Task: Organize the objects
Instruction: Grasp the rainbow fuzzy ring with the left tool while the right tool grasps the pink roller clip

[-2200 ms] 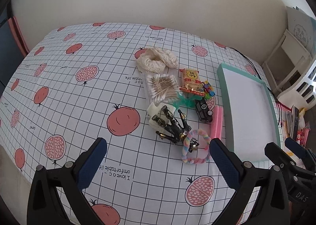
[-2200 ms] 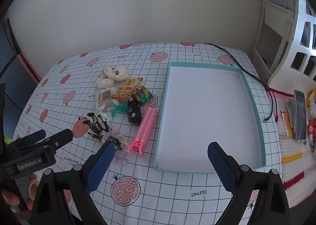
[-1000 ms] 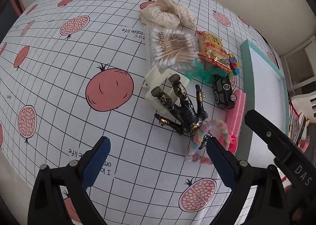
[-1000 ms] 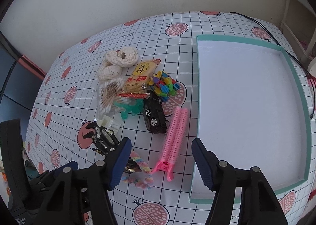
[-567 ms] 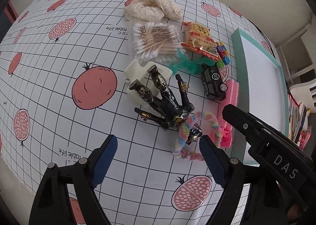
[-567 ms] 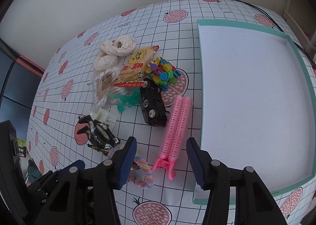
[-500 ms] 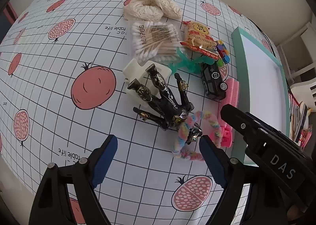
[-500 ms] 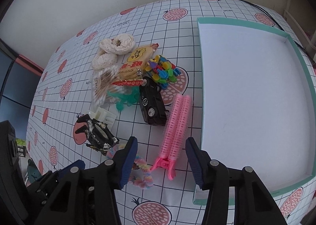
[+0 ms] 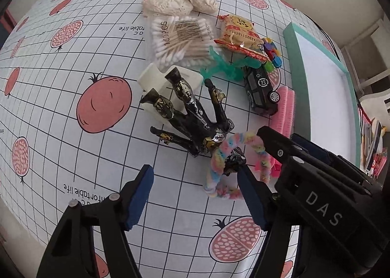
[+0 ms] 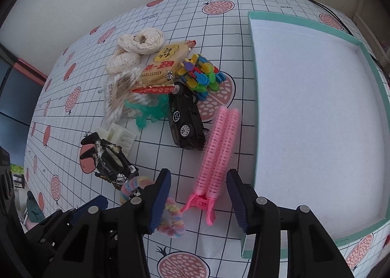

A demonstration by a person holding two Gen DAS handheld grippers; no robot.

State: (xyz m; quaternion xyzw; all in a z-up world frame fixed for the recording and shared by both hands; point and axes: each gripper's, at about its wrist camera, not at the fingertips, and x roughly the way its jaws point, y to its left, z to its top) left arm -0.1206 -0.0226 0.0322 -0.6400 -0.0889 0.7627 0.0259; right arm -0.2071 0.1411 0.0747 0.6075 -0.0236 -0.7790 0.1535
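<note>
A pink hair-roller clip (image 10: 217, 146) lies on the tablecloth just left of the teal-rimmed white tray (image 10: 251, 83). My right gripper (image 10: 198, 183) is open low over the clip, its fingers either side of the clip's handle end and apart from it. A black and gold action figure (image 9: 195, 119) lies tangled with a pastel fuzzy ring (image 9: 219, 163). My left gripper (image 9: 195, 180) is open just in front of the figure, and its right finger is close to the ring. The right gripper's body (image 9: 304, 161) crowds in from the right.
Behind lie a black toy car (image 10: 185, 119), colourful clips (image 10: 199, 75), a snack packet (image 10: 163, 65), a cotton swab pack (image 9: 180, 41), cream lace scrunchies (image 9: 178, 2), a green plastic piece (image 9: 224, 65) and a white claw clip (image 9: 156, 78). The tray holds nothing.
Both grippers have come down and forward toward the pile. The right gripper's fingers have narrowed around the pink clip's end. The left gripper's opening has narrowed too.
</note>
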